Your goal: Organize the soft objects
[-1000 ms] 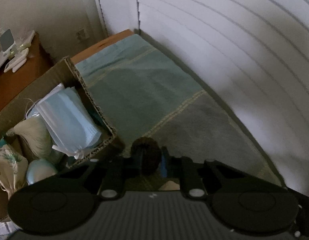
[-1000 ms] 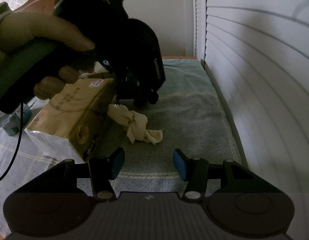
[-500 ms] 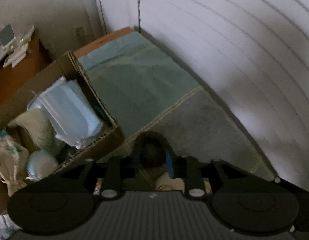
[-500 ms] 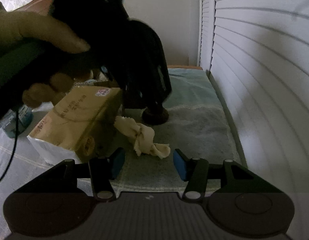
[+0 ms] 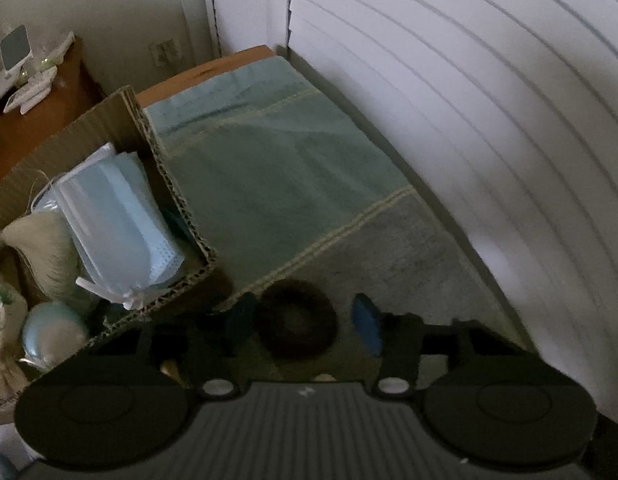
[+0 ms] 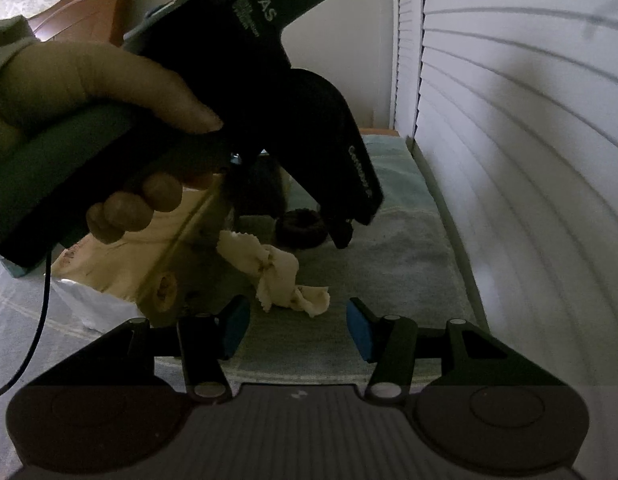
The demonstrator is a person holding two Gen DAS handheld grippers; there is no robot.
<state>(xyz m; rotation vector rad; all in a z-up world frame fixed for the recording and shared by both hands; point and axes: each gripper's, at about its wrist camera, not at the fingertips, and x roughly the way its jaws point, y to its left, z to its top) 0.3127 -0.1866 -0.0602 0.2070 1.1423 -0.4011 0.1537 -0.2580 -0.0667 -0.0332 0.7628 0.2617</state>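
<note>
Risk: dark scrunchie point(image 5: 296, 316) snagging on left claw point(image 5: 303, 318), just opened around it, pads clear; right claw point(image 6: 297, 326) open, empty.

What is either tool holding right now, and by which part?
Nothing. The left tool has just been opening; the dark scrunchie lies on the towel between its fingers, untouched. The right tool is open and empty.

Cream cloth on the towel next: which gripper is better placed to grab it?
Right. The right gripper is open and empty, with the cream cloth lying just ahead of its fingers. The left gripper, jaws just opened, straddles the dark hair tie.
</note>
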